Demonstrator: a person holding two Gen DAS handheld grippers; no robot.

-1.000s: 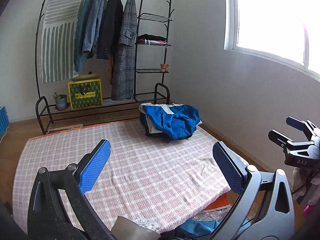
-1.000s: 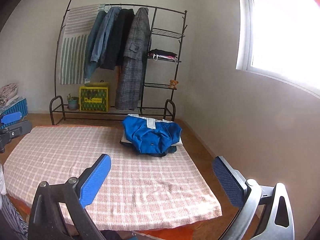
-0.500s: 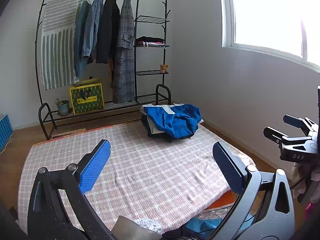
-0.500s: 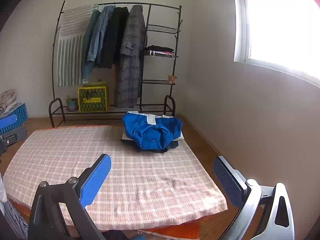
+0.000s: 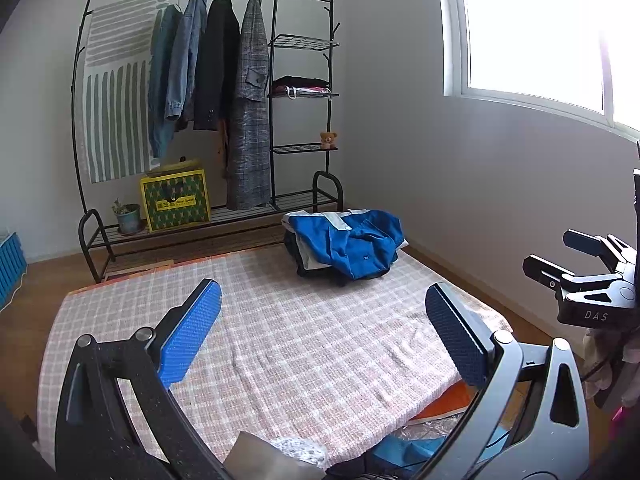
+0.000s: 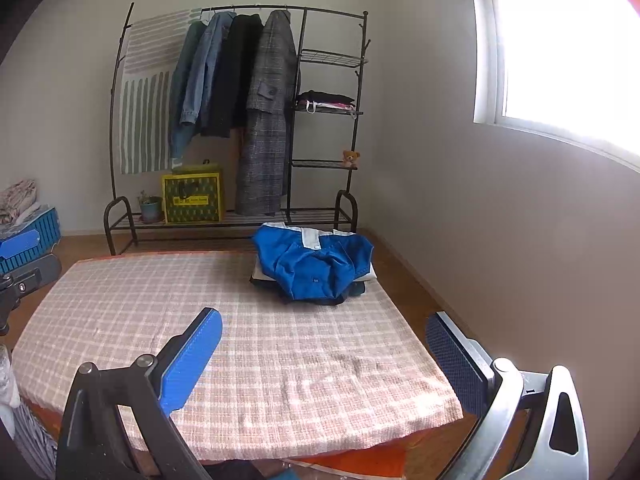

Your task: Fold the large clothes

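Both views pulled back a little and raised compared with a second ago, so more of the pink-and-white checked cloth-covered table [image 6: 240,360] in sight. Left two-finger gripper with blue pads [image 5: 324,336] spread wide, holding nothing; right two-finger gripper with blue pads [image 6: 324,356] likewise wide apart and empty. Likely a retreat between garments, with the working area bare. Blue jacket with white collar panels [image 6: 314,266] folded on top of a small pile at the far right corner of the table, well apart from both tools. Collar toward the black metal clothes rack [image 6: 240,120]; long axis roughly across the table, left to right.
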